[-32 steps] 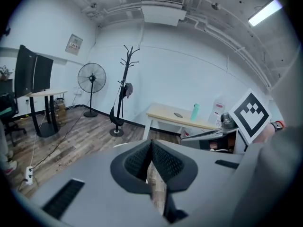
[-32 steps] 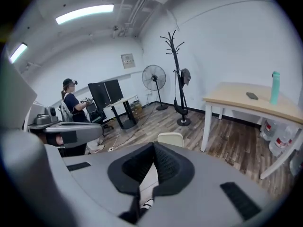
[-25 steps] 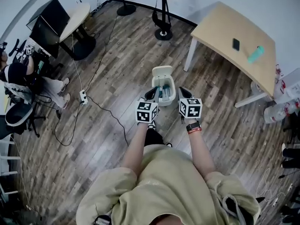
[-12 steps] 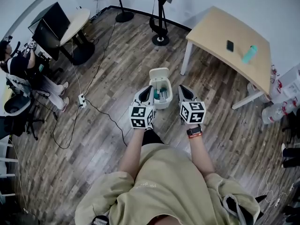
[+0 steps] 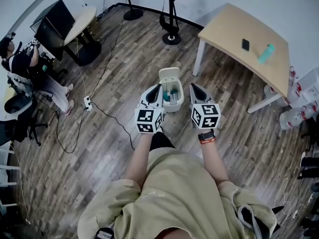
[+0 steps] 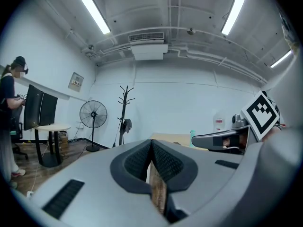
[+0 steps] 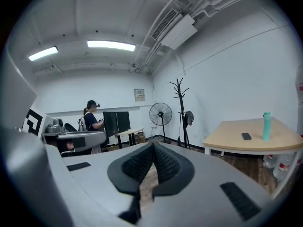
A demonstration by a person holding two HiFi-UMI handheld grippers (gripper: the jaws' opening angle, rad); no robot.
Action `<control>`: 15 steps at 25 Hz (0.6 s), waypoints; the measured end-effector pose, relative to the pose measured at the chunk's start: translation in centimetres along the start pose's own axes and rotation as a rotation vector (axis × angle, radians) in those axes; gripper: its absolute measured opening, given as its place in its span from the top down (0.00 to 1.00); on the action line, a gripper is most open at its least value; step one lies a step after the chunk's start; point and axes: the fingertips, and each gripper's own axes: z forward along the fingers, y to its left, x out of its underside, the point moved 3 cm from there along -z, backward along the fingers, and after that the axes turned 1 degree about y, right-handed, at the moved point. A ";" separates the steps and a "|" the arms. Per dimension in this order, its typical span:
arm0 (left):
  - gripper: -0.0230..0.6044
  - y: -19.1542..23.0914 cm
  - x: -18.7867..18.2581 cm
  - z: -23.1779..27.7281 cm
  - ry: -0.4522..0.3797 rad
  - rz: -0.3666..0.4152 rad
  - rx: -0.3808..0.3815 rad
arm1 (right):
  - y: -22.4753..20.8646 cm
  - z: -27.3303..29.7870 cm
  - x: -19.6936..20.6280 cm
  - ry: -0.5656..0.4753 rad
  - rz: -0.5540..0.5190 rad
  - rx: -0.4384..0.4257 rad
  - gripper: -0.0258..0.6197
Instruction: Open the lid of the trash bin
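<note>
A small white trash bin stands on the wood floor just in front of me. Its lid is tipped up and back, and teal items show inside. My left gripper hovers at the bin's left side, shut with nothing in it. On the bin's right side my right gripper is also shut and empty. Neither touches the bin. In the left gripper view the left gripper points level across the room, and the right gripper does the same in its own view; the bin is out of sight in both.
A beige table with a phone and a teal bottle stands at the back right. At the left are a round table with monitors, a seated person and a floor cable with a power strip. A fan base and coat stand stand behind.
Both grippers have drifted slightly apart beside the bin and stay shut. The lid stays up throughout.
</note>
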 end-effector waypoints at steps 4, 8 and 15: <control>0.93 -0.5 0.3 0.7 0.010 0.001 0.024 | -0.7 0.2 -0.2 -0.008 0.017 0.005 0.94; 0.93 -1.2 0.8 1.4 0.007 -0.003 0.078 | -1.2 0.5 -0.1 0.002 0.014 -0.001 0.94; 0.93 -0.6 1.4 4.1 0.050 0.028 0.079 | -3.0 1.7 0.3 0.002 0.059 0.000 0.94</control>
